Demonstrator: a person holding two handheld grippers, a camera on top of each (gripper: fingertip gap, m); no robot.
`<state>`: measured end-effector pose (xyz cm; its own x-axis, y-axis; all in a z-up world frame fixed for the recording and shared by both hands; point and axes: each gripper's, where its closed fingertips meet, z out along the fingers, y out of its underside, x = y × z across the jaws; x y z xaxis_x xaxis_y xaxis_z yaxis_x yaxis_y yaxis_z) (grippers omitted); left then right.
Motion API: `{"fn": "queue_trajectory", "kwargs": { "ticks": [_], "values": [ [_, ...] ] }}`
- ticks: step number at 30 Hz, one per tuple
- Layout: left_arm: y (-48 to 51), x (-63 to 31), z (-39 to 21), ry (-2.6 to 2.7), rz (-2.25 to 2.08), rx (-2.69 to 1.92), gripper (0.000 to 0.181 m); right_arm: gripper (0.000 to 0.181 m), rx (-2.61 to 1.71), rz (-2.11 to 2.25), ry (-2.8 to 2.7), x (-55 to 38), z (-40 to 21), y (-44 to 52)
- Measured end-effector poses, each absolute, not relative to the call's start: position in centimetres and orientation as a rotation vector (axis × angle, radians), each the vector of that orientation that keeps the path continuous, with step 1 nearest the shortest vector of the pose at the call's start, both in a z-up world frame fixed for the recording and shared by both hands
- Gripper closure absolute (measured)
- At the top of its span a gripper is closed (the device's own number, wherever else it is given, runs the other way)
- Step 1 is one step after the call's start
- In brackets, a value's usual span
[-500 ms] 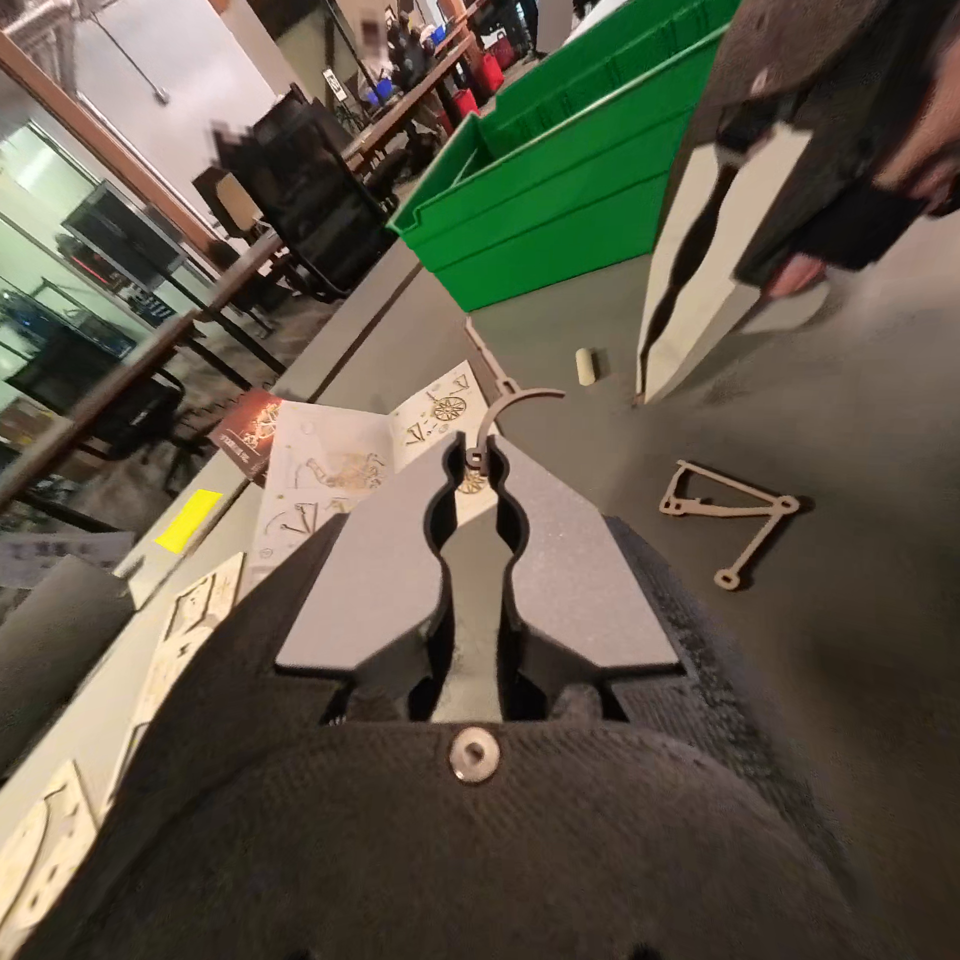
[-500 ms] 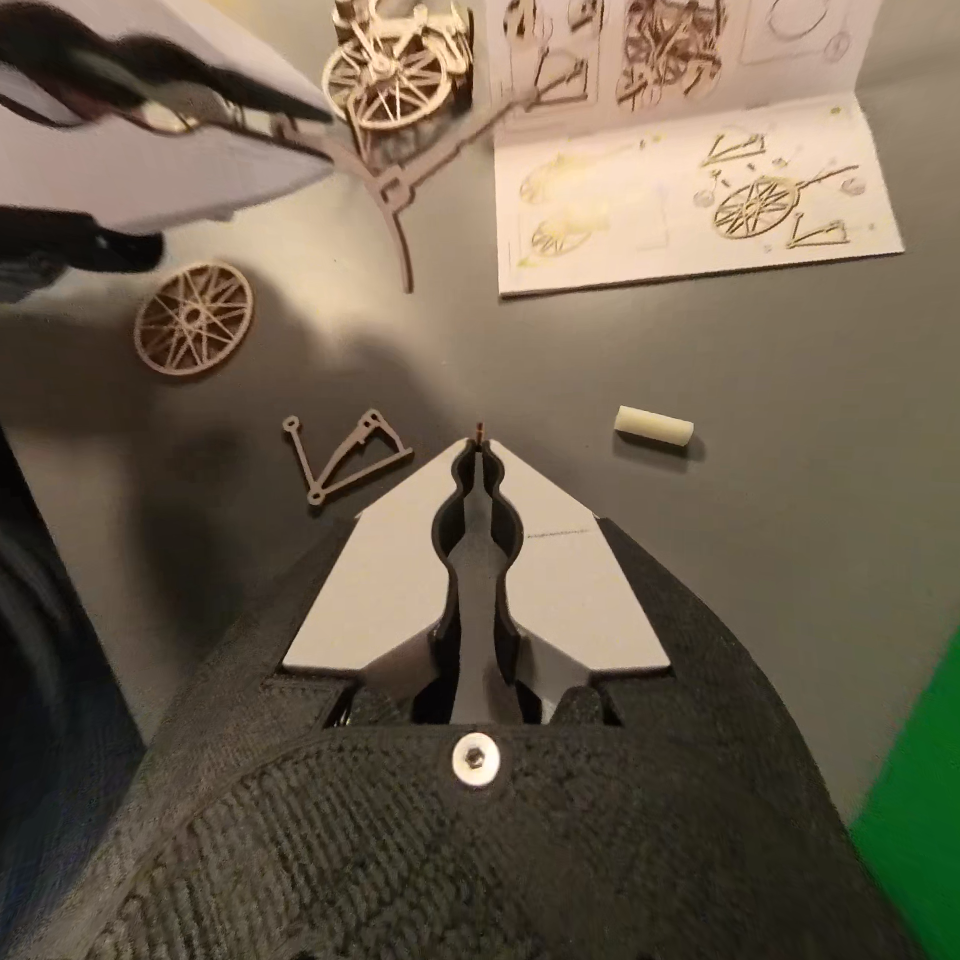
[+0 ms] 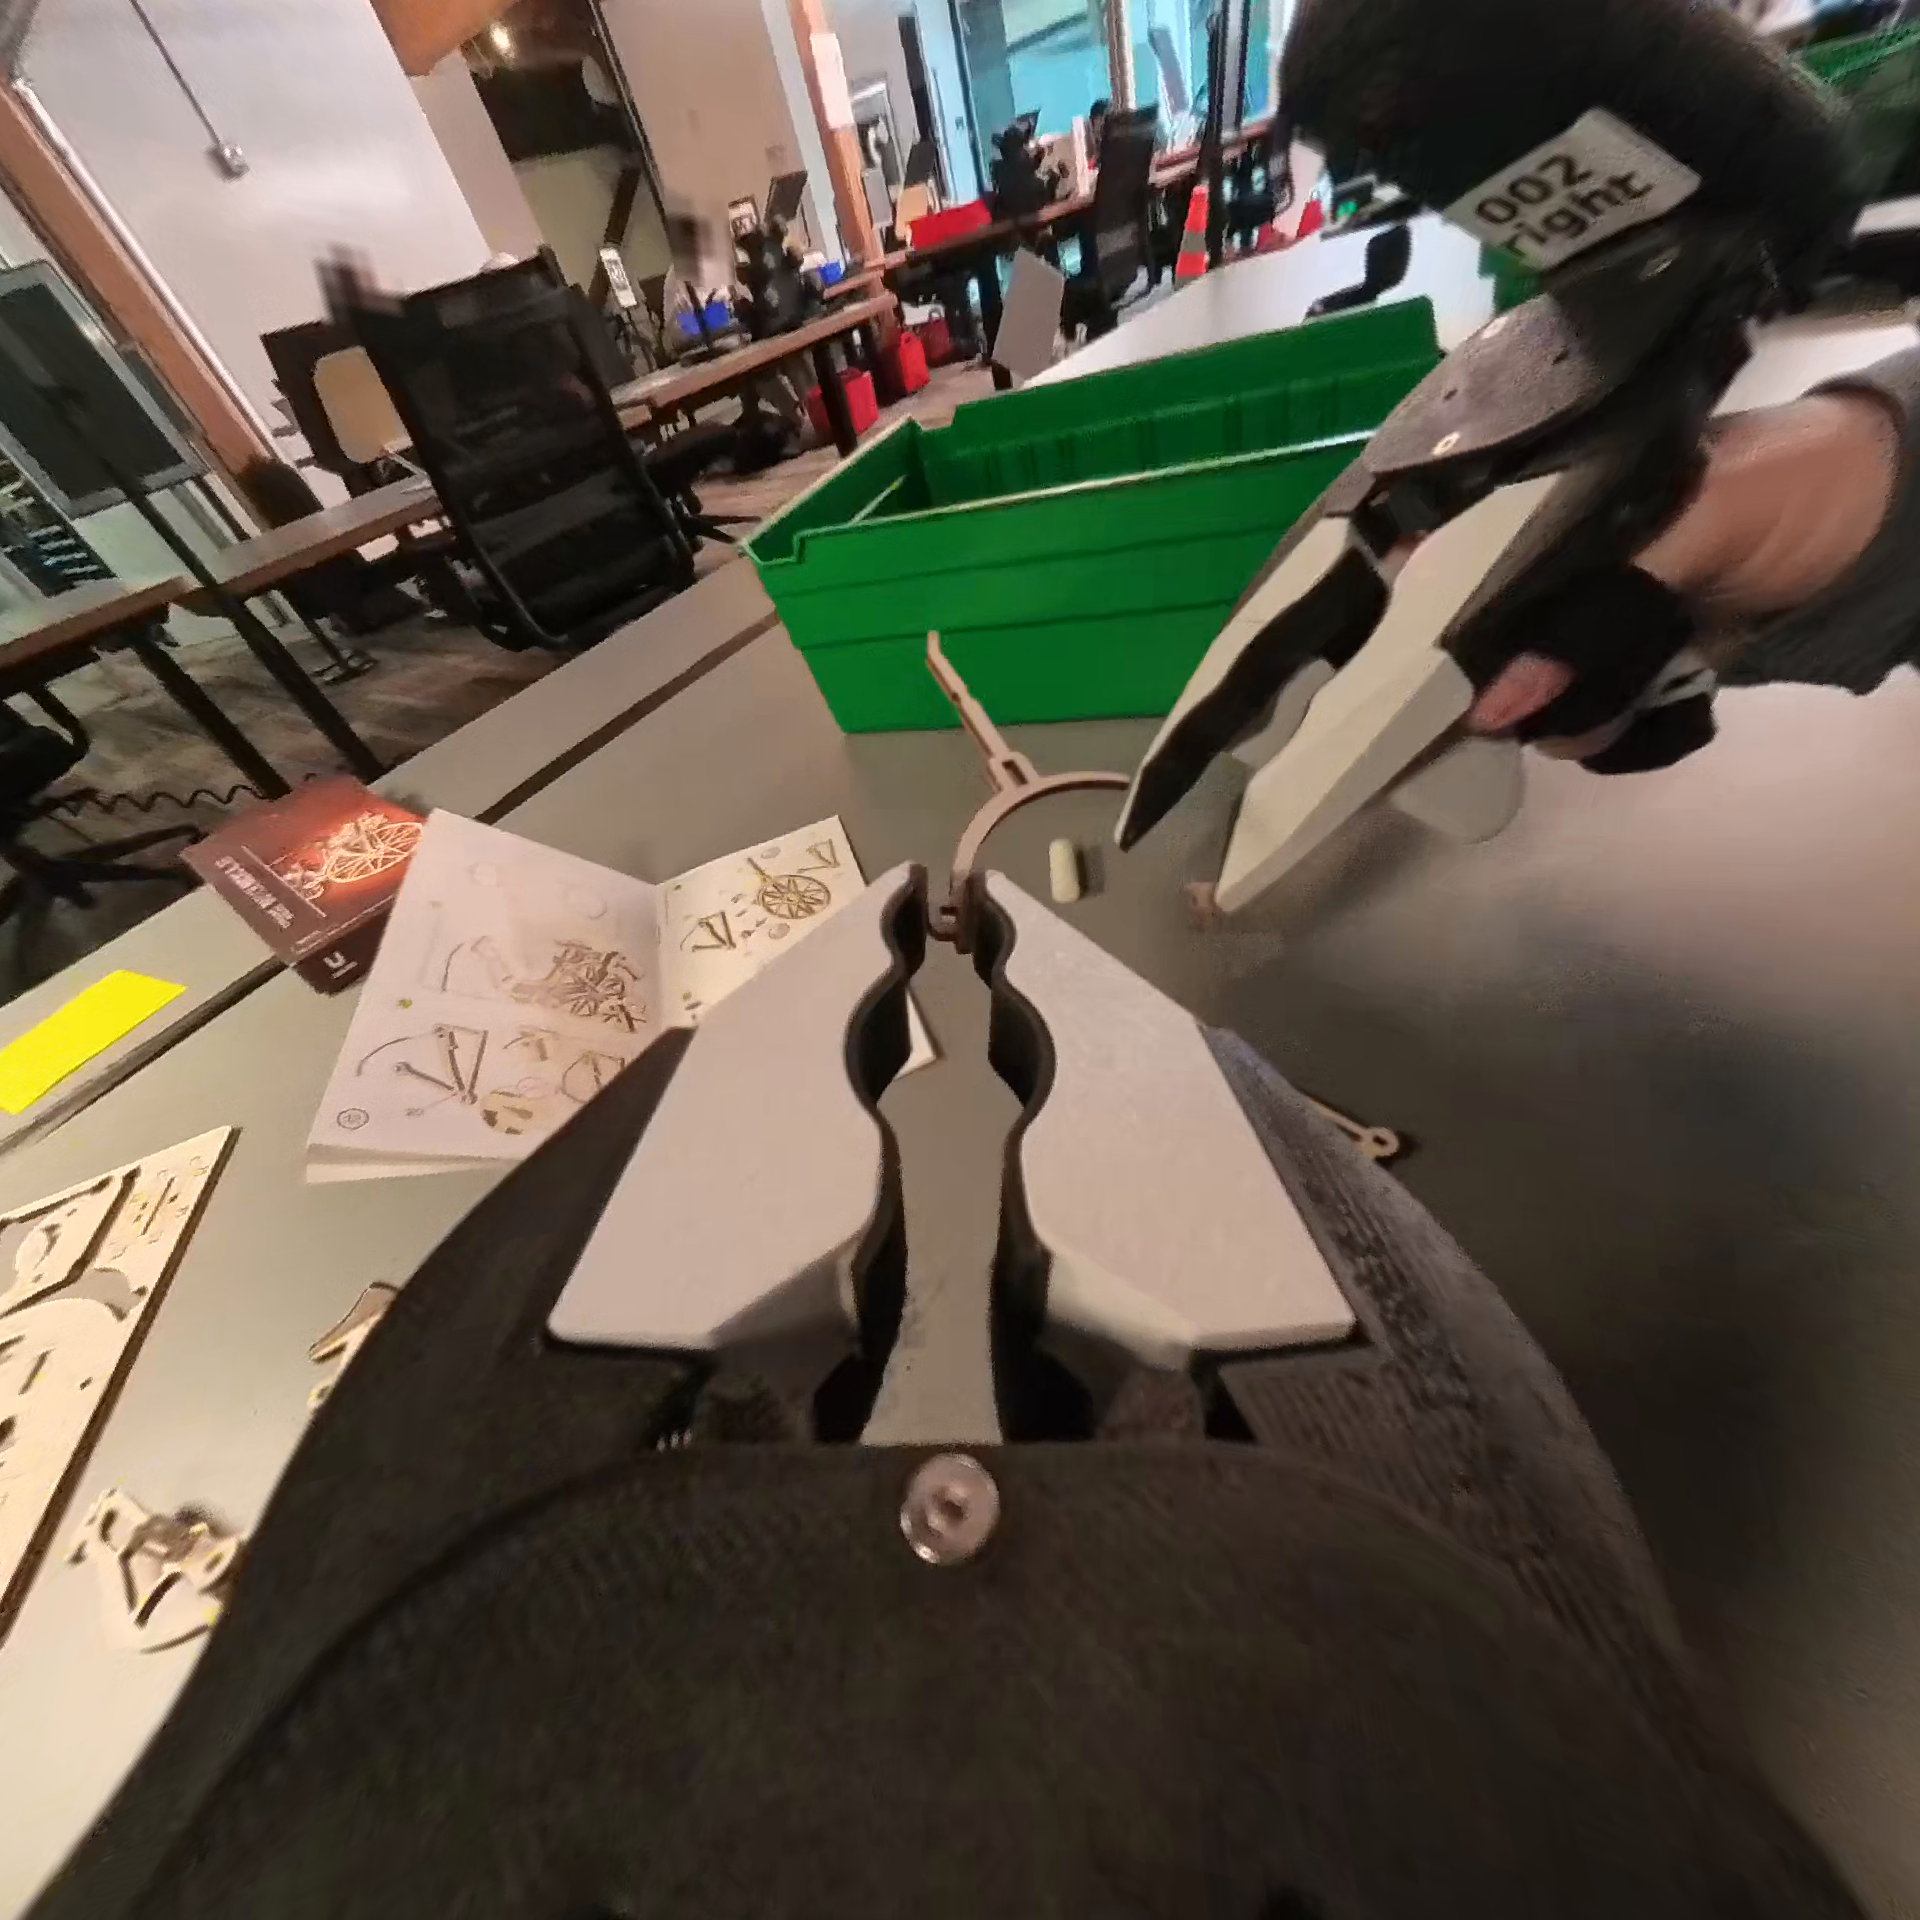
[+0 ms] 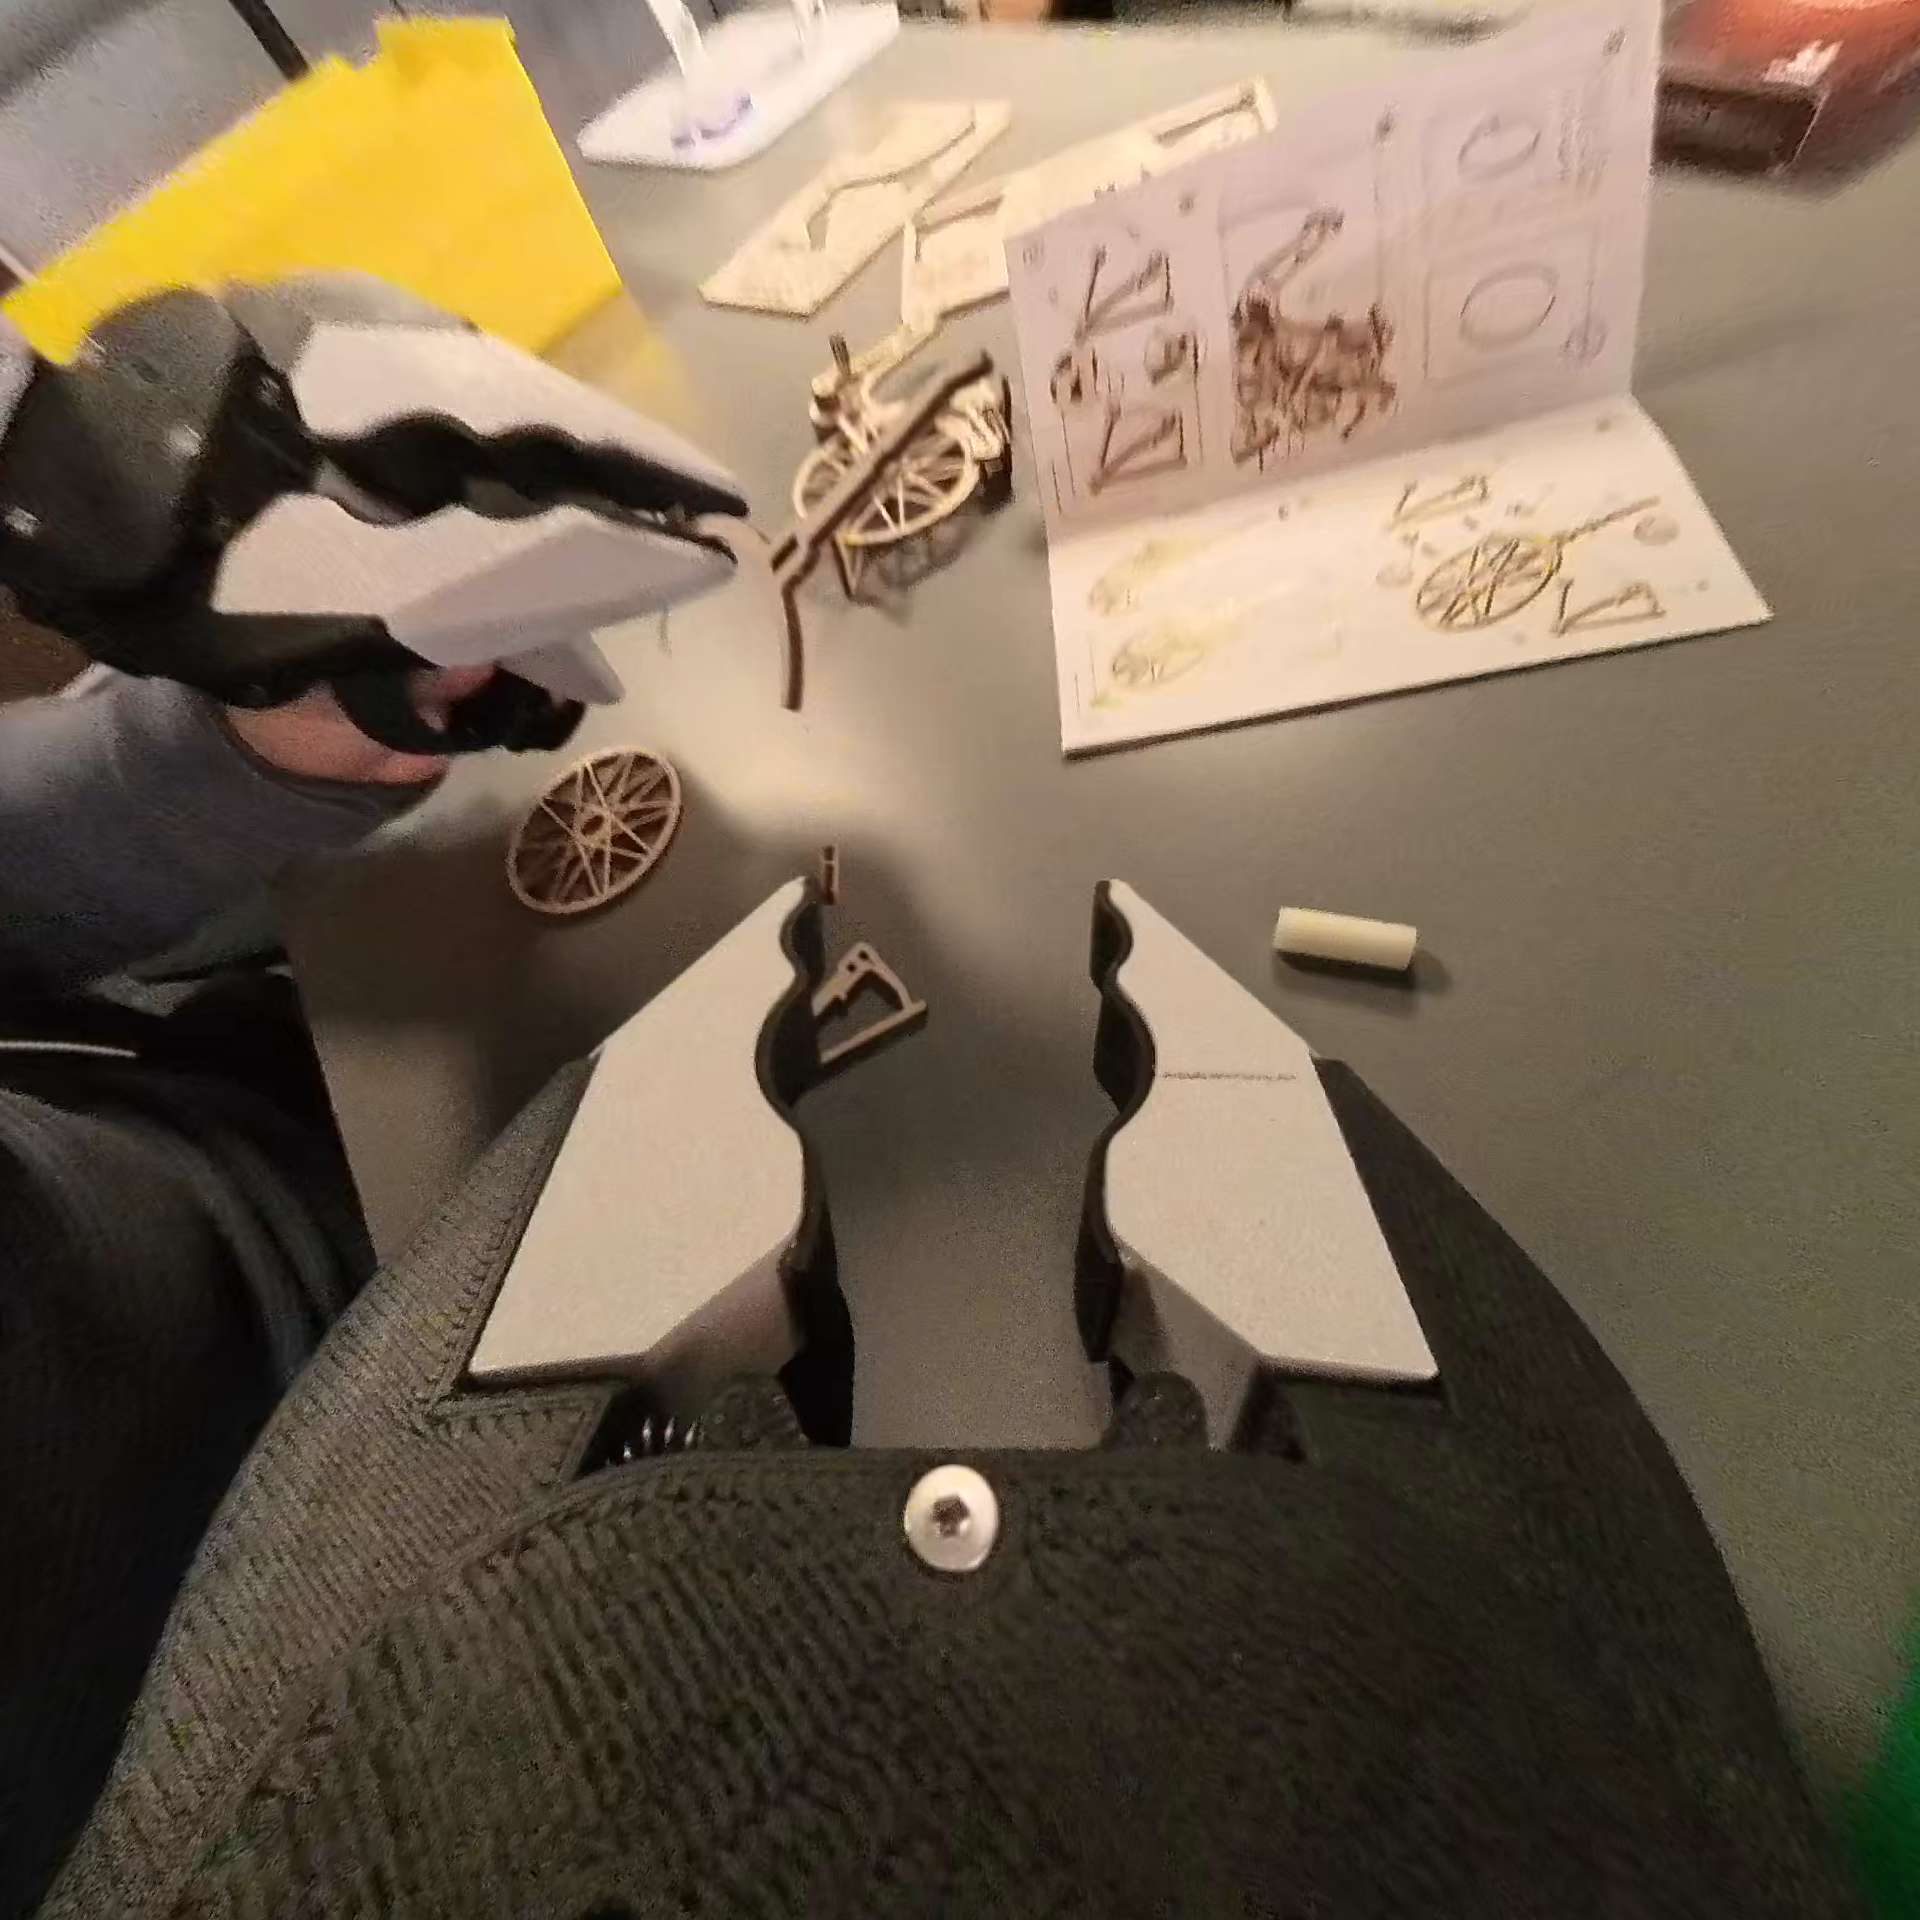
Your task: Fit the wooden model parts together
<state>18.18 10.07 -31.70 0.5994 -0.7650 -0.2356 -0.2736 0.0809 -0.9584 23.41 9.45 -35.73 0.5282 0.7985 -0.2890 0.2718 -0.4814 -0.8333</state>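
The curved wooden part (image 3: 1023, 800) is hanging above the grey table (image 3: 1558, 1039), pinched at one end between the tips of the left gripper (image 3: 948, 914), whose jaws are nearly together. The right gripper (image 4: 951, 899) is sitting low over the table with its jaws spread wide, gripping nothing. A small peg (image 4: 828, 871) is lying just off its left fingertip, and a triangular part (image 4: 868, 1003) is lying beneath that finger. A spoked wheel (image 4: 594, 831), a white cylinder (image 4: 1344, 937), the open booklet (image 4: 1382, 582) and the part-built model (image 4: 904, 457) are resting nearby.

triangular wooden part (image 4: 868, 1003) half hidden behind hand-held gripper finger, green bin (image 4: 1886, 1756) cut off
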Motion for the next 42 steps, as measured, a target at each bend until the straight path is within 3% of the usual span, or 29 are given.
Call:
{"fn": "queue_trajectory", "kwargs": {
  "ticks": [13, 18, 21, 22, 27, 28, 31, 33, 39, 42],
  "values": [
    [12.2, 15.8, -32.4, 0.883, -0.145, -1.518, 0.174, 0.140, -1.832, 0.947, -0.762, 22.5, -34.1, 10.3],
    [10.0, 17.7, -31.7, 0.963, -0.326, -1.402, 0.174, 0.146, -1.753, 1.235, -0.644, 20.9, -32.1, 10.0],
    [9.1, 18.4, -31.3, 0.991, -0.401, -1.364, 0.174, 0.164, -1.691, 1.396, -0.644, 20.0, -31.0, 9.2],
    [9.0, 18.5, -31.4, 0.996, -0.415, -1.371, 0.175, 0.178, -1.641, 1.469, -0.648, 19.8, -30.2, 8.7],
    [7.8, 19.4, -30.9, 0.997, -0.525, -1.363, 0.174, 0.181, -1.495, 1.627, -0.629, 20.2, -28.0, 7.5],
    [7.4, 19.6, -30.4, 0.962, -0.599, -1.360, 0.172, 0.181, -1.461, 1.638, -0.629, 20.4, -27.5, 7.3],
    [6.1, 20.4, -28.5, 0.803, -0.969, -1.396, 0.139, 0.181, -1.326, 1.673, -0.619, 21.1, -25.4, 6.6],
    [5.3, 21.1, -27.2, 0.699, -1.276, -1.413, 0.134, 0.181, -1.264, 1.676, -0.631, 21.3, -24.4, 6.0],
    [4.8, 21.4, -24.2, 0.553, -1.635, -1.301, 0.175, 0.181, -1.197, 1.651, -0.662, 21.4, -23.4, 5.2],
    [4.7, 21.7, -24.6, 0.598, -1.630, -1.331, 0.179, 0.181, -1.205, 1.630, -0.659, 21.6, -23.5, 5.2]
  ]
}}
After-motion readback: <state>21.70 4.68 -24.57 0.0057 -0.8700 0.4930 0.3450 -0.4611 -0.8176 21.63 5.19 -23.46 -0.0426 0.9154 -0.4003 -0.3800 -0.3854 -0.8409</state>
